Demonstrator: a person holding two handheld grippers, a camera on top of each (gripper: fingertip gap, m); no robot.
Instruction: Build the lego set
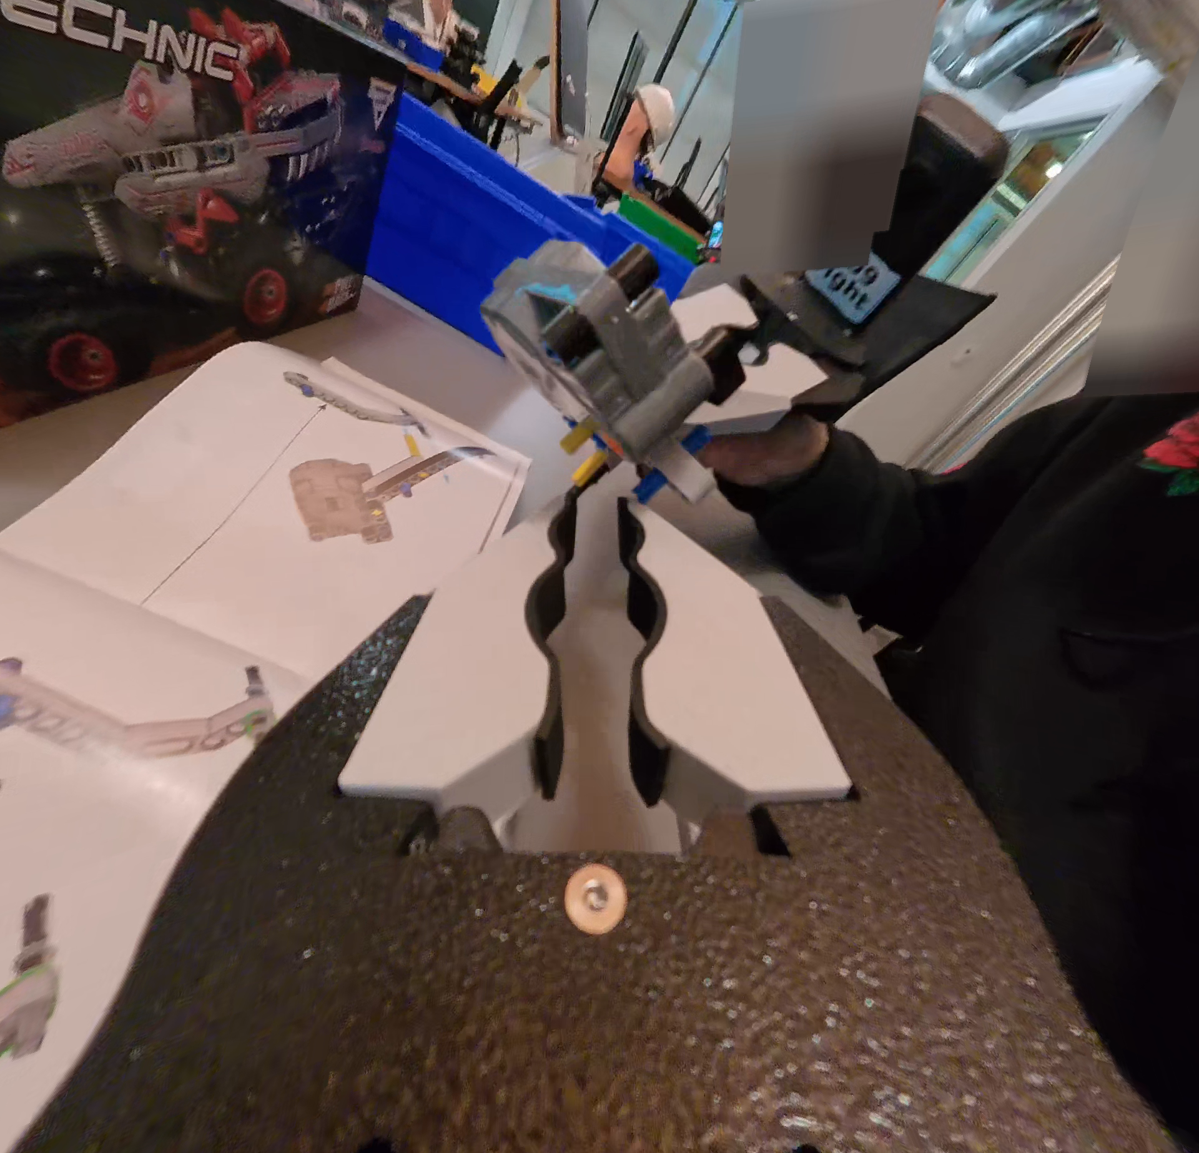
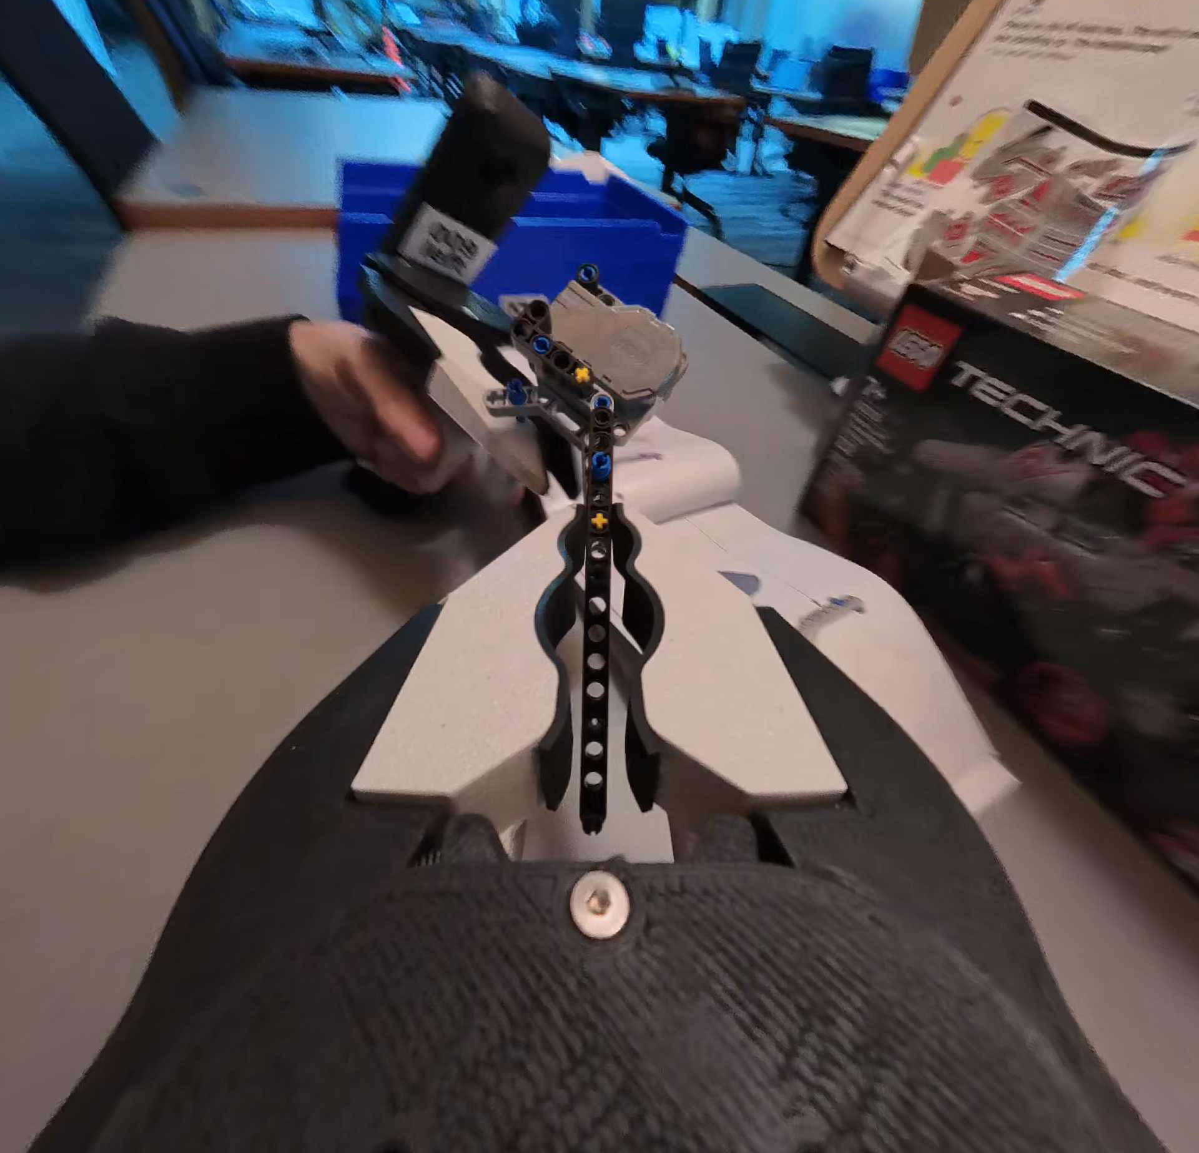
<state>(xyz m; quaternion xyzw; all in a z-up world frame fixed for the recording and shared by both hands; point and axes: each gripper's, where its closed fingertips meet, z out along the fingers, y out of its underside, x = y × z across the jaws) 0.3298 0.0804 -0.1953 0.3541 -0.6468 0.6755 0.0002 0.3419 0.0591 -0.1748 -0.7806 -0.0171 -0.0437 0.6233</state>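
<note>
A grey lego assembly (image 1: 584, 343) with blue and yellow pins hangs in the air between both grippers. My right gripper (image 2: 597, 519) is shut on a long black holed beam (image 2: 593, 635). The beam runs out past its tips and joins the assembly (image 2: 616, 356). My left gripper (image 1: 597, 506) has its jaws narrowed, with the tips at the assembly's lower edge among the pins. It seems to grip there, but the contact is partly hidden. In the right wrist view the left gripper (image 2: 525, 434) comes in from the left. In the left wrist view the right gripper (image 1: 707, 382) comes in from the right.
The lego box (image 1: 162, 149) stands at the back left, and at the right in the right wrist view (image 2: 1005, 473). The open instruction booklet (image 1: 227, 506) lies on the grey table (image 2: 194, 668). A blue bin (image 1: 467, 227) stands behind. Black-sleeved hands (image 2: 363, 395) hold the grippers. Tip to tip, the grippers are about 4 cm apart.
</note>
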